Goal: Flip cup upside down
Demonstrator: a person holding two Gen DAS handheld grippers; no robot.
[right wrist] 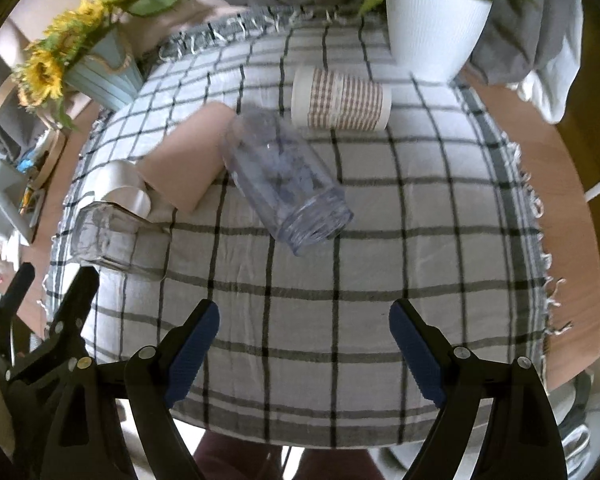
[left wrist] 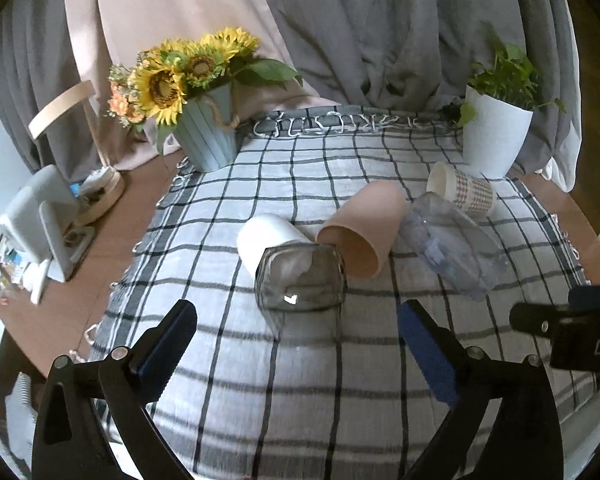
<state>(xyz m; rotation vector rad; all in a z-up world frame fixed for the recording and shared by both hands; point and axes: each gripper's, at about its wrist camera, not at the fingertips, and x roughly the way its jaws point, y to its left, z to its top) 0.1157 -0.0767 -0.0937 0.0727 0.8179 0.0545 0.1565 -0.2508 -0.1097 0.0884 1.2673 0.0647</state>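
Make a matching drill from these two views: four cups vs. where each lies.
Cups:
1. white cup
2. pink cup
3. checked paper cup
4. smoky square glass

Places:
A. nearest the white plant pot
B. nearest the left hand-held gripper
C. between the white cup and the clear tumbler
D. partly behind the square glass

Pairs: 1-D, 2-C, 3-A, 4-B

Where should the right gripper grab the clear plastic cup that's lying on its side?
Grip the clear plastic cup across its mid-body, coming from above. It lies on its side, open mouth nearest the right gripper, and the pink cup crowds its left.
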